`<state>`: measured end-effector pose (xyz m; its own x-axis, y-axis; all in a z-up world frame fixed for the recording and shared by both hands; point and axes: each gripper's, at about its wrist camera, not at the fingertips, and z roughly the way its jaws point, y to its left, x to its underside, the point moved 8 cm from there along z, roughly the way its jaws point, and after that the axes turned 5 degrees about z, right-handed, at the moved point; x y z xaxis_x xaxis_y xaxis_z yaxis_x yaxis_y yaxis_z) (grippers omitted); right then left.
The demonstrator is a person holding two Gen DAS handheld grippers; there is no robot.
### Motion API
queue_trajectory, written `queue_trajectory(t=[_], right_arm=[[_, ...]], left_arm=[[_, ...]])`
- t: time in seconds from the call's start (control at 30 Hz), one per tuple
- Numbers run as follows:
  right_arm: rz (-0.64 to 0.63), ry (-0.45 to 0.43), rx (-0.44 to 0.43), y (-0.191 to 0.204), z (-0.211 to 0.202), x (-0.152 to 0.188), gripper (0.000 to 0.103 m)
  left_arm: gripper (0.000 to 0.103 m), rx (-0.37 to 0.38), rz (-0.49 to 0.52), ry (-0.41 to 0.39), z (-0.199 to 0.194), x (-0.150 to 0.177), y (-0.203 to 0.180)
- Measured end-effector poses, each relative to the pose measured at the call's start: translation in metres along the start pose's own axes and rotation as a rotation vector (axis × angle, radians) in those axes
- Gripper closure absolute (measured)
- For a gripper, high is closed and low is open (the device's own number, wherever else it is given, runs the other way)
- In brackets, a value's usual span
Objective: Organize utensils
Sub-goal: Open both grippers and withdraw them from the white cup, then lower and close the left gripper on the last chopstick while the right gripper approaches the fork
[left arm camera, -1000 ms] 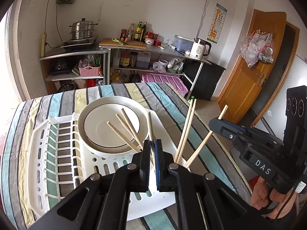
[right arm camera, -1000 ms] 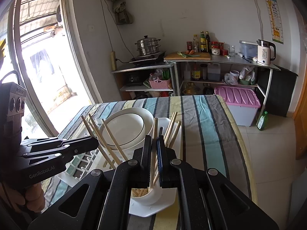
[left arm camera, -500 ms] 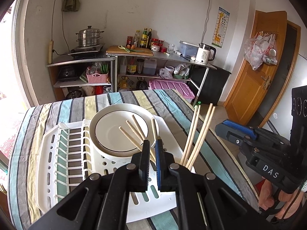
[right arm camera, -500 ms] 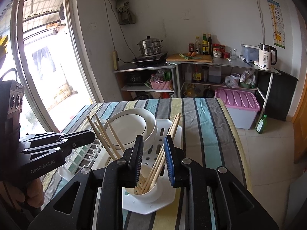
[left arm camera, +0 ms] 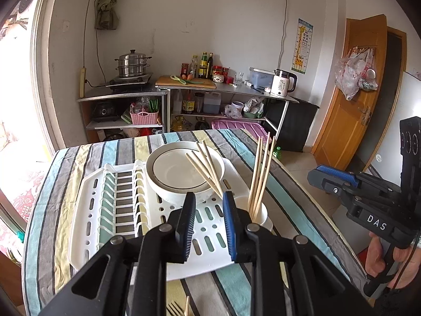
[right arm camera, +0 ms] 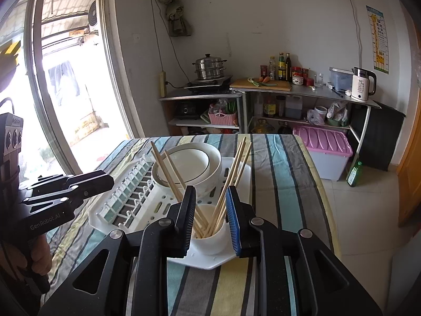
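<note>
Several wooden chopsticks stand in a white cup (right arm camera: 213, 239) at the near right corner of the white dish rack (left arm camera: 86, 210). One bunch (right arm camera: 168, 173) leans left across the stacked white bowls (left arm camera: 171, 168); the other bunch (right arm camera: 232, 173) leans right. My left gripper (left arm camera: 209, 202) hangs back from the rack, its jaws opening with nothing between them. My right gripper (right arm camera: 210, 197) is open just short of the cup, which shows through the gap with the pads clear of it. A hand holds each gripper.
The striped tablecloth (left arm camera: 52, 184) covers the table; its right edge drops to tiled floor. Fork tines (left arm camera: 172, 310) and a loose chopstick (left arm camera: 187, 304) lie at the near edge. Beyond stand a pink-lidded bin (right arm camera: 323, 142), a green bottle (right arm camera: 354, 173) and kitchen shelves (left arm camera: 123, 97).
Both grippers were shut on a chopstick each over the cup. They have let go, opened and drawn back and slightly up; the chopsticks now rest in the cup.
</note>
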<state>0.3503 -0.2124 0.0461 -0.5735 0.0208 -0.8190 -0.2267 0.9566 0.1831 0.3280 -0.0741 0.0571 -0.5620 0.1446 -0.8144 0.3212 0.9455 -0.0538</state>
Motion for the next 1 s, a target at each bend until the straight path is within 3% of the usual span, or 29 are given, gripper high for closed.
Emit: queue_trajectory(t=[0.23,0.67,1.0], right_arm=[[-0.004,0.012,-0.034,0.019,-0.031,0.043,0.079],[-0.022,0.044,-0.083,0.049,-0.070,0.111,0.079],[-0.017,0.102,-0.106,0.054,-0.069,0.143,0.079]], left_arm=[[0.079,-0.031,0.003,-0.001,-0.037,0.047,0.013],[0.079,-0.057,-0.039,0.072,-0.074,0.137,0.029],[0.079,-0.038,-0.012,0.127,-0.069,0.169,0.017]])
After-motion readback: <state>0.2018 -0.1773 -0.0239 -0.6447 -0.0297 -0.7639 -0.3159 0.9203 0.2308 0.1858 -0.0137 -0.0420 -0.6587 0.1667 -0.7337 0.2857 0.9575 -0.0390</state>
